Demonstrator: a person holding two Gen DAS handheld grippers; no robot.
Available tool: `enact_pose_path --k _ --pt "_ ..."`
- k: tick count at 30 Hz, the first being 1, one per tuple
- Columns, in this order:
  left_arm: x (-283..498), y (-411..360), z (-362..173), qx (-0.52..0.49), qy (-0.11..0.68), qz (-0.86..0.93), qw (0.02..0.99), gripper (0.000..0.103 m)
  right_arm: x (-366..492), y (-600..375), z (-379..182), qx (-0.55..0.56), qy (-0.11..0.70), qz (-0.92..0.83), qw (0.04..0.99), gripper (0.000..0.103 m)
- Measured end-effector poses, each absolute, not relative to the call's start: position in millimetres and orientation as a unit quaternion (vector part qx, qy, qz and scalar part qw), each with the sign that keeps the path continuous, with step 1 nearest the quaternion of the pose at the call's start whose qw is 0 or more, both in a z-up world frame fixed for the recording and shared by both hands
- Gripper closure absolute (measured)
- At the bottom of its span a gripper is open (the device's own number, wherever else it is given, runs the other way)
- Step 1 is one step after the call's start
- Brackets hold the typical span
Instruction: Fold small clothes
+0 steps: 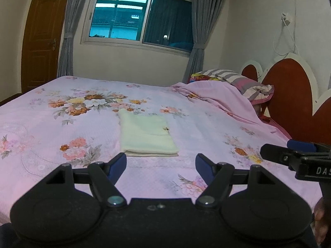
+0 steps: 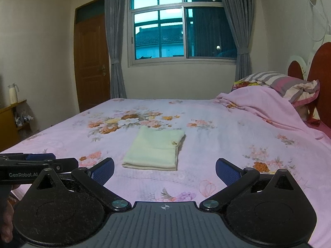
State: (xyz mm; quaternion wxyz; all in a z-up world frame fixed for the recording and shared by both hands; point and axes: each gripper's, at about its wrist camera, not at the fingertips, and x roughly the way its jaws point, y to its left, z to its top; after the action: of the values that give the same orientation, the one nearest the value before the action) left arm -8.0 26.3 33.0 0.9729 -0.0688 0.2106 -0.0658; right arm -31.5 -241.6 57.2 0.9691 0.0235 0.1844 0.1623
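A pale yellow-green garment lies folded into a neat rectangle on the pink floral bedspread, also seen in the right wrist view as the folded garment. My left gripper hovers just short of its near edge, jaws open and empty. My right gripper sits a little nearer than the garment as well, open with nothing between its blue pads. Each gripper shows at the edge of the other's view: the right gripper from the side, and the left gripper.
A bunched pink blanket and striped pillows lie at the head of the bed by the red headboard. Beyond the bed are a curtained window, a wooden door, and a side shelf at left.
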Motion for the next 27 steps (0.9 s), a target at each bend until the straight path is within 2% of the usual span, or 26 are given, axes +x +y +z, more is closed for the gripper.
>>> enact_pose_path --k 27 --pt "-15 11 33 -0.040 0.199 -0.062 0.977 0.027 -29 -245 55 0.019 0.185 0.158 0.970 0.000"
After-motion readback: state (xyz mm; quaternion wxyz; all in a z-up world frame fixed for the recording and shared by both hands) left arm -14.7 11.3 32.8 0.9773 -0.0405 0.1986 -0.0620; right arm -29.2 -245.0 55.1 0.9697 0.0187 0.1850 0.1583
